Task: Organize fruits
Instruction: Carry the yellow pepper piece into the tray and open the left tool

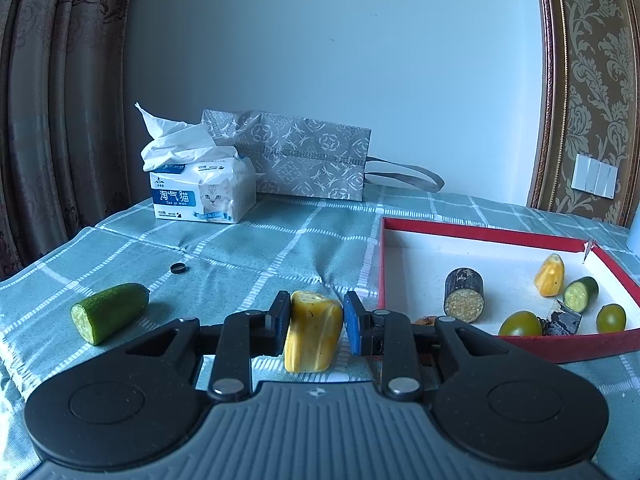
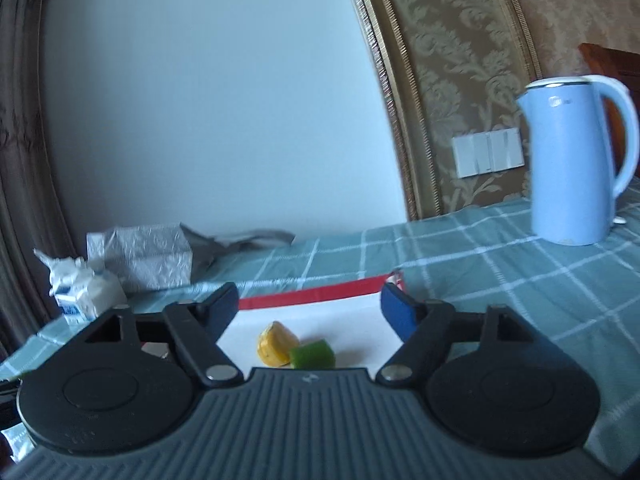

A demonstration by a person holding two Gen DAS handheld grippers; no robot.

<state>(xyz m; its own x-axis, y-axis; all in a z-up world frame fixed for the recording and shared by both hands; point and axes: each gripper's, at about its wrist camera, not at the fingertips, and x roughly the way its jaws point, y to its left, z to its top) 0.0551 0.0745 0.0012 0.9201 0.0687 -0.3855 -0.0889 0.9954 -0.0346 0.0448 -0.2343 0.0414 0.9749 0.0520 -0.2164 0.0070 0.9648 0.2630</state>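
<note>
Left claw (image 1: 314, 322) pinches yellow fruit piece (image 1: 313, 330) beside red box (image 1: 480, 232); right claw (image 2: 308, 312) spread, apparently empty; slippage risks a drop short of the box.

Both views are lit by soft, cool daylight; no glare is seen. The left wrist view is sharp, with faint shadows cast under the left gripper (image 1: 316, 316). The right wrist view is smeared by motion blur, most strongly left of and beyond the right gripper (image 2: 310, 308). Edges are bowed by fisheye distortion.

"淘气猫" and "Tao qi mao" on tissue pack (image 1: 202, 192)
</note>
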